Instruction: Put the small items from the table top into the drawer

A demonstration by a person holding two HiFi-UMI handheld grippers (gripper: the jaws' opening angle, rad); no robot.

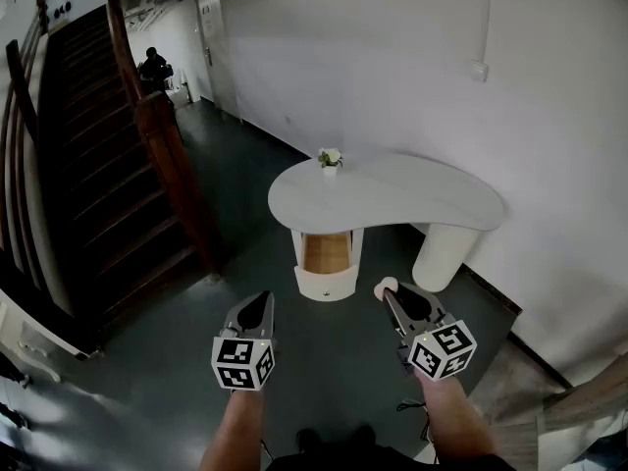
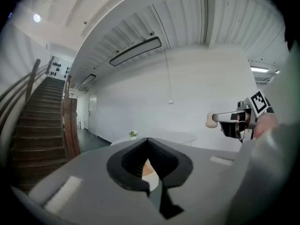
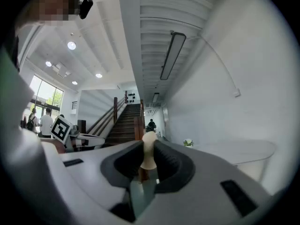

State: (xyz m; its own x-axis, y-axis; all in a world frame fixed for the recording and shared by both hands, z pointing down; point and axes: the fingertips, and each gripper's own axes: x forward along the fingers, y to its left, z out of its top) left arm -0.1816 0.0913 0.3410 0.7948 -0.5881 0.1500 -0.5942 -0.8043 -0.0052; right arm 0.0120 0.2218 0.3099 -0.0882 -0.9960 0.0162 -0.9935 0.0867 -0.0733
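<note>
A white kidney-shaped table (image 1: 412, 199) stands ahead across the dark floor. Its drawer (image 1: 327, 253) is pulled open, showing a wooden inside. The only thing I see on the top is a small potted plant (image 1: 330, 158). My right gripper (image 1: 390, 293) is held level, well short of the table. It is shut on a small cream peg with a rounded head (image 1: 386, 286), which stands between the pads (image 3: 149, 146). The left gripper view shows that peg (image 2: 211, 121) at its right. My left gripper (image 1: 263, 300) hangs beside it, its tips together with nothing between them (image 2: 147, 142).
A dark wooden staircase with a heavy newel post (image 1: 172, 155) rises at the left. A white wall (image 1: 549, 145) runs behind and to the right of the table. One person (image 1: 152, 67) sits far back in the corridor. Others (image 3: 40, 123) stand by a window.
</note>
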